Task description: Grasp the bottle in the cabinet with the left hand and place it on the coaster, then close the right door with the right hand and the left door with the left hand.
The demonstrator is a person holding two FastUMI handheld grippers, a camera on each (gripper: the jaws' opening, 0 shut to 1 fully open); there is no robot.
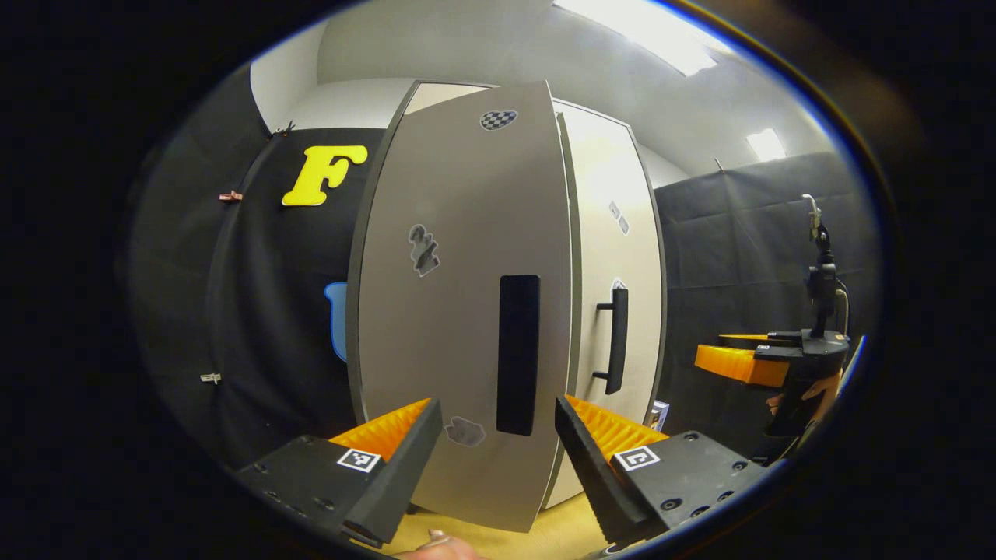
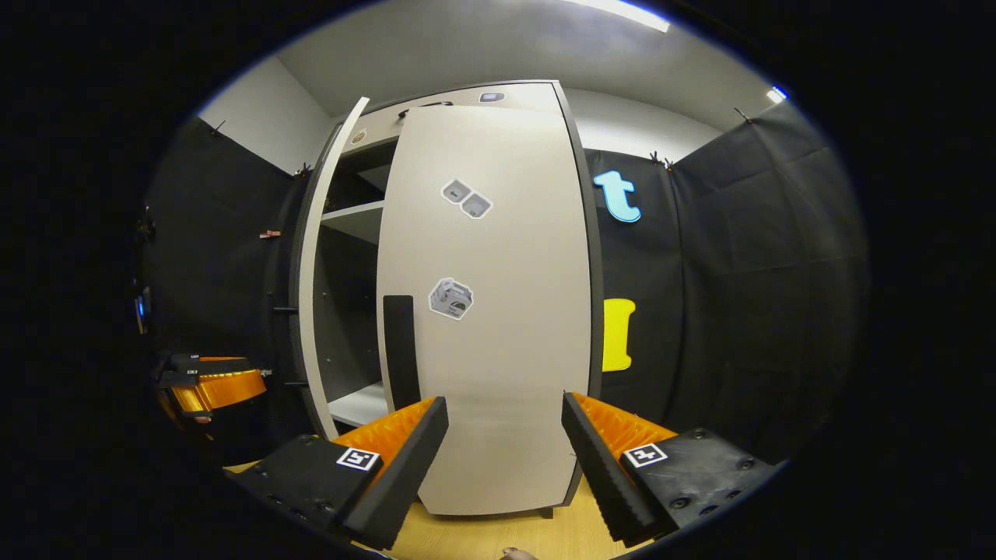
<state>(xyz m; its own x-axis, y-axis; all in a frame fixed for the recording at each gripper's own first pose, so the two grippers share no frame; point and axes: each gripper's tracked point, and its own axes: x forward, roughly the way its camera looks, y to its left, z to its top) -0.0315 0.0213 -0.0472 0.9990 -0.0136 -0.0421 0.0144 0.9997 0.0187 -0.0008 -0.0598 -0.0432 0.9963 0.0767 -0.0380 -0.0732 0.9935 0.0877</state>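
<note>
Facing the cabinet (image 1: 607, 233) in the left gripper view, the left gripper (image 1: 498, 459) has its jaws spread wide with nothing between them; just ahead of it stands the left door (image 1: 459, 311), swung partway out from the cabinet front, its dark vertical handle (image 1: 518, 354) in line with the gap between the jaws; beyond that door's edge the right door (image 1: 615, 257) lies against the cabinet with its own bar handle (image 1: 617, 340); the right gripper (image 1: 766, 365) shows far to the right, well apart from both doors. In the right gripper view, the right gripper (image 2: 504, 459) likewise has its jaws wide and empty, facing the right door (image 2: 498, 311), which looks shut or nearly so; to its left the left door (image 2: 315, 264) is seen edge-on, and a shelf (image 2: 354, 220) shows in the opening between; the left gripper (image 2: 210, 385) sits low at the left. Where the bottle and the coaster are I cannot tell.
</note>
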